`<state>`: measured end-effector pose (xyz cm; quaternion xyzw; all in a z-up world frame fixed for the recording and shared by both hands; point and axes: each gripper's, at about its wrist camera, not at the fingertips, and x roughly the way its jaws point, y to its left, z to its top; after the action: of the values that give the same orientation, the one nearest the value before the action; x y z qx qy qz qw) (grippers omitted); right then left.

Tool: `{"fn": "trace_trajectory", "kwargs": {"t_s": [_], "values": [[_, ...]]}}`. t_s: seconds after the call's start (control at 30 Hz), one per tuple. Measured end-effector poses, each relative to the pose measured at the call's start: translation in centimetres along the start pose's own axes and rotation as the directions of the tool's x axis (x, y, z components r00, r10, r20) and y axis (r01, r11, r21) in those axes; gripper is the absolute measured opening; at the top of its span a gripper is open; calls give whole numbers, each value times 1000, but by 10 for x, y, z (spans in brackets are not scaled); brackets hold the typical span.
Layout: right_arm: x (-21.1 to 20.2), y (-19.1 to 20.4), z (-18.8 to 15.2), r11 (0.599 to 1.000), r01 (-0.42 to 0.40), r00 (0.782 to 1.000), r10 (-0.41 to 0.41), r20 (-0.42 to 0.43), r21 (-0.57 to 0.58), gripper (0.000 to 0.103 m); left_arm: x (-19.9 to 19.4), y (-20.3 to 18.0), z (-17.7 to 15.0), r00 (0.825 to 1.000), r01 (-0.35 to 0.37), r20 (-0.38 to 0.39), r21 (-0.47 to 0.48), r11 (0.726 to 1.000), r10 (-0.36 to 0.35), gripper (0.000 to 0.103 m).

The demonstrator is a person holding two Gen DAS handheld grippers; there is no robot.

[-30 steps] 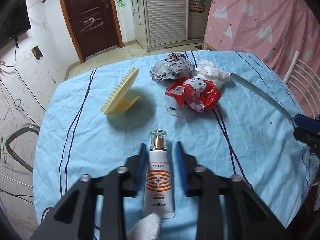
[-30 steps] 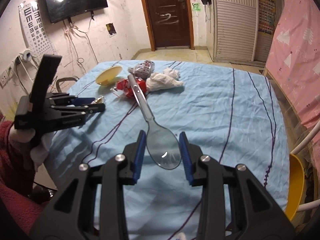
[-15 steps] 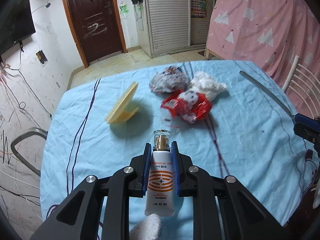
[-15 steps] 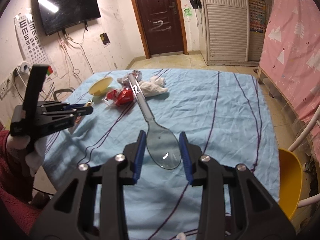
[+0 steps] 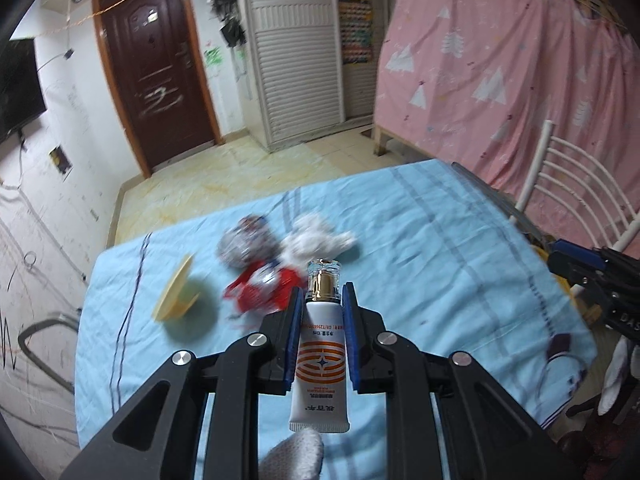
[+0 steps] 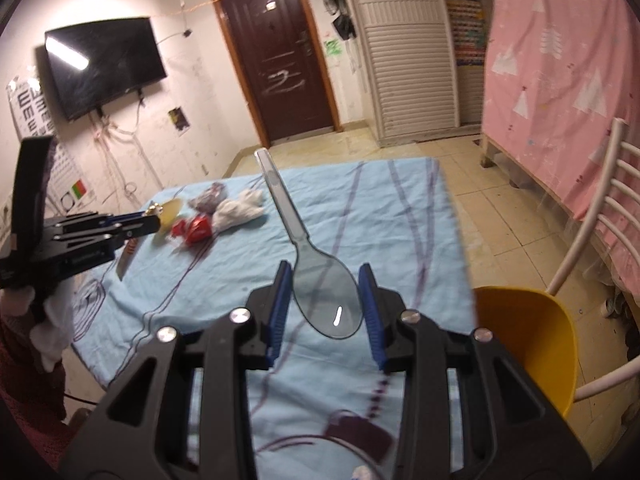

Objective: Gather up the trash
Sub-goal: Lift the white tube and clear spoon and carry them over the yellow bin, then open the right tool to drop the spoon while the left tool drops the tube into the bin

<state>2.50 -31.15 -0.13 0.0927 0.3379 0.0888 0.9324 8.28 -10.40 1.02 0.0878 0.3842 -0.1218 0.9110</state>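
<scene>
We have the white cosmetic tube [image 5: 320, 364], orange rings on its front and a gold collar under a clear cap, pinched between the blue pads of our left gripper [image 5: 322, 316] at the lower centre of the left wrist view; the jaws are clamped on its upper body so the cap points away and the crimped end hangs toward us. It looks lifted clear of the blue striped tablecloth [image 5: 440, 264], a sensible carry since the tube cannot slip sideways. Our right gripper [image 6: 325, 312] holds a clear plastic spoon [image 6: 326, 304] by its bowl, the pads closed against the bowl's edges and the long handle sticking out toward the top centre of the right wrist view, well above the cloth. Behind the tube, in the middle of the left view, the rest of the trash lies in a blurred heap: a red wrapper [image 5: 264, 288], a crumpled printed wrapper [image 5: 244, 242] and a wad of white tissue [image 5: 316, 236], touching one another. Left of them a pale yellow plastic lid [image 5: 176, 292] rests tilted on its edge. At the lower right of the right view a yellow bin [image 6: 528, 344] stands just off the table's corner beside a white chair [image 6: 600, 216]; we judge that is where both pieces are headed.
</scene>
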Motion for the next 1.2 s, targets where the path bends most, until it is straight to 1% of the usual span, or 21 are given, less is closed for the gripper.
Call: {"fn": "trace_trajectory", "kwargs": {"t_s": [0.3,0.53,0.7,0.87,0.97,1.1,1.13,1.2], "values": [[-28,-54,-6,993,68,996,-74,53,93,33,-2,-68,29,997,72,27,91,993,-74,10],[-38,-99,-15,977,121,989,-133,64,175,33,3,-119,50,989,135,35,143,980,-142,10],[-31,-125,-25,960,168,983,-181,40,224,33,10,-151,62,979,194,34,154,969,-202,10],[-19,-147,-38,943,200,978,-208,1,266,33,18,-187,71,966,251,21,177,952,-259,10],[-13,-159,-45,935,201,979,-204,-20,293,33,24,-207,75,957,282,9,187,941,-289,10],[-1,-176,-57,923,200,980,-187,-71,329,34,34,-230,76,947,317,-18,191,929,-320,10],[2,-180,-60,919,201,980,-185,-81,340,35,38,-237,76,944,328,-31,193,925,-328,10],[4,-188,-64,911,207,978,-186,-93,356,44,43,-248,75,939,343,-48,196,918,-341,10]]}}
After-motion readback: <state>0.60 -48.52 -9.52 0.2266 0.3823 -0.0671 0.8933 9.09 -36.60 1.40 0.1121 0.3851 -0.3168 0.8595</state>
